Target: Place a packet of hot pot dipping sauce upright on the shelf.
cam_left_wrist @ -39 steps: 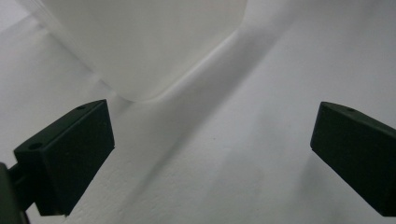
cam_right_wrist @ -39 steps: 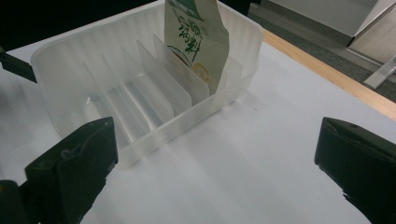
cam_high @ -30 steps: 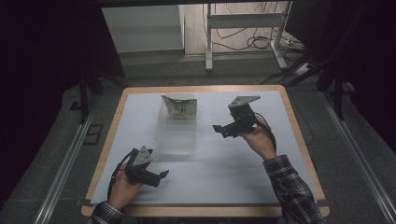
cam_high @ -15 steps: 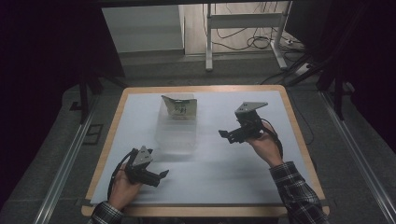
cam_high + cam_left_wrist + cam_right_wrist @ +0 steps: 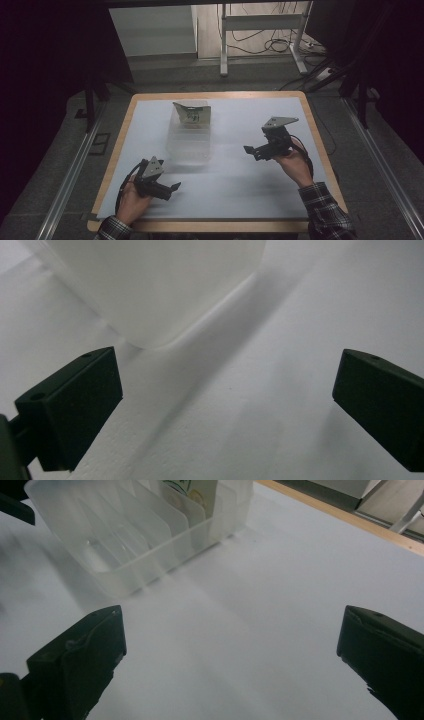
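Resting low near the table's front, left tool spread empty, right tool raised, spread, beside clear bin

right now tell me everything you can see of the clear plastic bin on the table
The clear plastic bin is a translucent, frosted-looking rectangular tray standing upright on the white table, toward the far middle. The right gripper view shows thin upright dividers splitting it into slots. A printed card or packet stands in its far end; the other slots look empty. The left gripper and the right gripper, both open, are apart from it; the left gripper view shows a rounded bottom corner close ahead.
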Demonstrator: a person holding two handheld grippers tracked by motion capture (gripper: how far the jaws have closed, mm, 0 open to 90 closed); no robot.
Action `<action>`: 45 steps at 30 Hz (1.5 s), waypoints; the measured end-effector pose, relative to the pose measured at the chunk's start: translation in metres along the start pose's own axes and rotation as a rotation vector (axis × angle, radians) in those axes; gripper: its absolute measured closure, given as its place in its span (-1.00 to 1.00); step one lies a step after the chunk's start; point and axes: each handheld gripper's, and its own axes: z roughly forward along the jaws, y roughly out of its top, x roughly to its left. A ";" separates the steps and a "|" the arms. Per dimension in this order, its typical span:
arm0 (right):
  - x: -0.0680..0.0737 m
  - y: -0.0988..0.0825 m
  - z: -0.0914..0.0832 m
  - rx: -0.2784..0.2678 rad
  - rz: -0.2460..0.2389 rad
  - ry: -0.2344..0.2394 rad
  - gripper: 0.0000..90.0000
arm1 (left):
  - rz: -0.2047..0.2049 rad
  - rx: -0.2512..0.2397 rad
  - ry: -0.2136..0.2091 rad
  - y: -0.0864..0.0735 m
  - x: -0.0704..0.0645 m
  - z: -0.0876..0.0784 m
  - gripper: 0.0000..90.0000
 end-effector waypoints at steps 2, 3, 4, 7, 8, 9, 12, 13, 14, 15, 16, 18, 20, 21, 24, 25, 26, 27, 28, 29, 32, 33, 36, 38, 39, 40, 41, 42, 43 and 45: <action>-0.002 -0.004 -0.003 0.003 0.007 -0.004 -1.00 | 0.000 0.000 0.001 0.000 0.000 0.000 -1.00; -0.003 -0.006 -0.004 0.004 0.010 -0.007 -1.00 | 0.000 0.000 0.000 0.000 0.000 0.000 -1.00; -0.004 -0.008 -0.005 0.008 0.012 -0.010 -1.00 | 0.000 0.000 0.001 0.000 0.000 0.000 -1.00; -0.006 -0.013 -0.010 0.009 0.016 -0.020 -1.00 | 0.000 0.001 0.001 0.000 0.000 0.000 -1.00; -0.006 -0.014 -0.011 0.009 0.020 -0.021 -1.00 | 0.002 0.001 -0.001 0.000 0.000 0.000 -1.00; -0.006 -0.016 -0.013 0.008 0.022 -0.022 -1.00 | 0.003 0.002 0.000 0.000 0.000 0.000 -1.00; -0.007 -0.019 -0.018 0.006 0.023 -0.030 -1.00 | 0.003 0.002 0.001 0.000 0.000 0.000 -1.00; -0.007 -0.020 -0.019 0.006 0.024 -0.031 -1.00 | 0.004 0.003 0.001 0.000 0.000 0.000 -1.00; -0.007 -0.021 -0.020 0.006 0.025 -0.033 -1.00 | 0.003 0.002 0.001 0.000 0.000 0.000 -1.00; -0.007 -0.022 -0.022 0.004 0.025 -0.034 -1.00 | 0.004 0.002 0.001 0.000 0.000 0.000 -1.00; -0.006 -0.023 -0.023 0.006 0.025 -0.036 -1.00 | 0.003 0.001 0.001 0.000 0.000 0.000 -1.00; -0.006 -0.025 -0.026 0.008 0.025 -0.041 -1.00 | 0.004 0.003 0.001 0.000 -0.001 0.001 -1.00; -0.006 -0.028 -0.029 0.007 0.028 -0.045 -1.00 | 0.000 0.000 0.001 0.000 -0.001 0.001 -1.00; -0.006 -0.029 -0.030 0.004 0.026 -0.046 -1.00 | 0.000 0.000 0.002 0.000 -0.001 0.001 -1.00; -0.005 -0.032 -0.034 0.003 0.029 -0.050 -1.00 | -0.001 0.000 0.002 0.000 -0.001 0.001 -1.00; -0.005 -0.034 -0.036 0.004 0.031 -0.052 -1.00 | 0.000 0.000 0.002 0.000 -0.001 0.001 -1.00; -0.005 -0.035 -0.037 0.005 0.030 -0.055 -1.00 | 0.000 0.000 0.002 0.000 -0.001 0.001 -1.00; -0.004 -0.036 -0.039 0.008 0.028 -0.055 -1.00 | 0.001 0.002 0.001 0.000 -0.001 0.001 -1.00; -0.004 -0.037 -0.040 0.009 0.028 -0.056 -1.00 | 0.001 0.003 0.002 0.000 -0.001 0.001 -1.00; -0.003 -0.039 -0.041 0.009 0.026 -0.061 -1.00 | 0.002 0.003 0.001 0.000 -0.001 0.001 -1.00; -0.002 -0.043 -0.044 0.012 0.023 -0.069 -1.00 | 0.000 0.000 0.002 0.000 -0.001 0.001 -1.00; -0.002 -0.045 -0.046 0.011 0.025 -0.071 -1.00 | 0.000 0.001 0.002 0.000 -0.001 0.001 -1.00; -0.001 -0.049 -0.051 0.006 0.033 -0.076 -1.00 | 0.002 0.003 0.001 0.000 -0.001 0.001 -1.00; -0.001 -0.052 -0.053 0.000 0.040 -0.077 -1.00 | 0.002 0.002 0.002 0.000 -0.001 0.001 -1.00; -0.001 -0.053 -0.055 -0.001 0.042 -0.077 -1.00 | 0.002 0.003 0.002 0.000 -0.001 0.001 -1.00; -0.001 -0.055 -0.056 -0.004 0.043 -0.079 -1.00 | 0.002 0.003 0.002 0.000 -0.001 0.001 -1.00; -0.001 -0.057 -0.058 -0.006 0.044 -0.082 -1.00 | 0.002 0.003 0.002 0.000 -0.001 0.001 -1.00; -0.001 -0.058 -0.059 -0.005 0.045 -0.085 -1.00 | 0.002 0.003 0.002 0.000 -0.001 0.001 -1.00; -0.001 -0.060 -0.060 -0.005 0.048 -0.088 -1.00 | 0.002 0.003 0.002 0.000 -0.001 0.001 -1.00; -0.001 -0.064 -0.062 -0.004 0.049 -0.096 -1.00 | 0.002 0.004 0.002 0.000 -0.001 0.001 -1.00</action>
